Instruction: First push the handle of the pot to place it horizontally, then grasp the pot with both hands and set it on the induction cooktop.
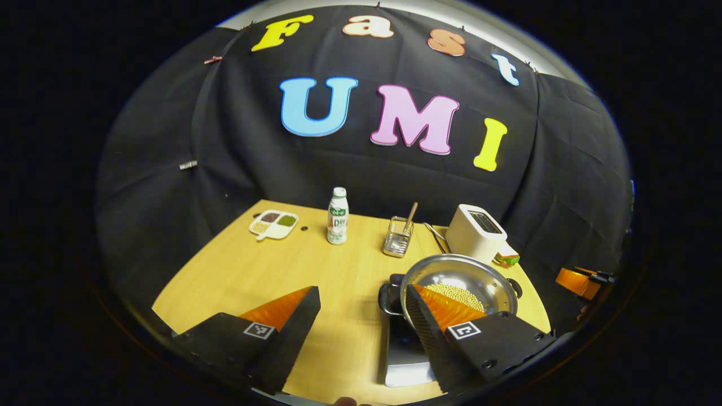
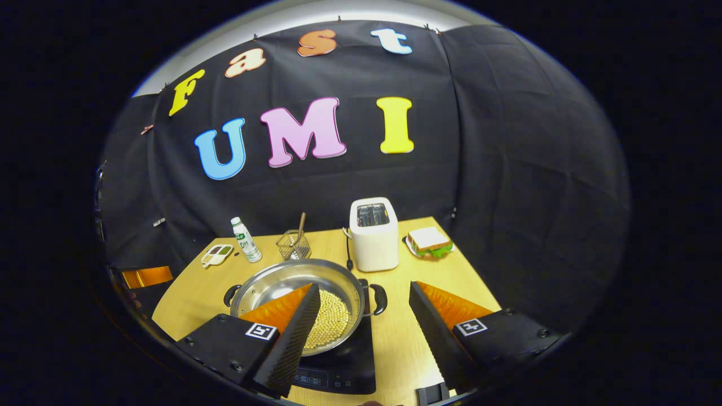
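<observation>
Behind the wooden table (image 2: 395, 338) hangs black cloth, and the pot (image 2: 293, 282) of yellow beans is seen resting on the induction cooktop (image 2: 344, 361), while the left gripper (image 1: 361, 304) and right gripper (image 2: 364, 301) are held wide apart, gripping nothing.

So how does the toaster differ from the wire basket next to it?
The toaster is a solid white box, while the wire basket is see-through mesh. The toaster is the larger of the two. The toaster's top slots look empty; the wire basket has a stick poking out. Both stand upright behind the pot.
</observation>
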{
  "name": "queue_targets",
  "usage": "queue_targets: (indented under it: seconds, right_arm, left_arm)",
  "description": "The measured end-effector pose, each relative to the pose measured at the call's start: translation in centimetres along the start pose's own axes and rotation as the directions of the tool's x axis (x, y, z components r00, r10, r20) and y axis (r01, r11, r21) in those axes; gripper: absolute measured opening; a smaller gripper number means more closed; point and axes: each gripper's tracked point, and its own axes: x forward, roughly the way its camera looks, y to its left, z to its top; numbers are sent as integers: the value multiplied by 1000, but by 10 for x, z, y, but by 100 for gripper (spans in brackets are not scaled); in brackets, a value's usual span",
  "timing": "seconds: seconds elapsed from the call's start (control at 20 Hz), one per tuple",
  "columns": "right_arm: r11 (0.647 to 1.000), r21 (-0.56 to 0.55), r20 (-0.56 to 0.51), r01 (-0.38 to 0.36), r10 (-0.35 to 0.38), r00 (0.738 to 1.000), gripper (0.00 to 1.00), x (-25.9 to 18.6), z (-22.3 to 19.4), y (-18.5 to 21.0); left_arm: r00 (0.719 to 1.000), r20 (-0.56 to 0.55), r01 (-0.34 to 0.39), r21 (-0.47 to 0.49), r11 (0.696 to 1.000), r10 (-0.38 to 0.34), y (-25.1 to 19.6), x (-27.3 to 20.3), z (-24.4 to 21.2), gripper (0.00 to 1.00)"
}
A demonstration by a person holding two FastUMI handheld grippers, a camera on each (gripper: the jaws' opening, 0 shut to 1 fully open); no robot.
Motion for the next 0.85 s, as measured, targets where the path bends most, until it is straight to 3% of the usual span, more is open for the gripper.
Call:
queue_targets:
  seconds: [0.2, 0.4, 0.6, 0.85]
  right_arm:
    - [1000, -3, 141, 6, -6, 990, 98, -47, 40, 15]
    - [1000, -3, 238, -2, 3, 971, 98, -88, 55, 28]
    - [999, -11, 314, 43, -38, 949, 98, -130, 60, 19]
    - [996, 5, 322, 91, -88, 943, 98, -160, 43, 5]
  left_arm:
    - [989, 145, -12, 43, 999, 5, 12, -48, 27, 95]
    - [969, 244, -51, 71, 996, 33, 25, -95, 34, 95]
    - [937, 348, -29, 107, 994, -10, 12, -146, 41, 95]
    - [944, 330, -12, 92, 996, -19, 6, -173, 15, 96]
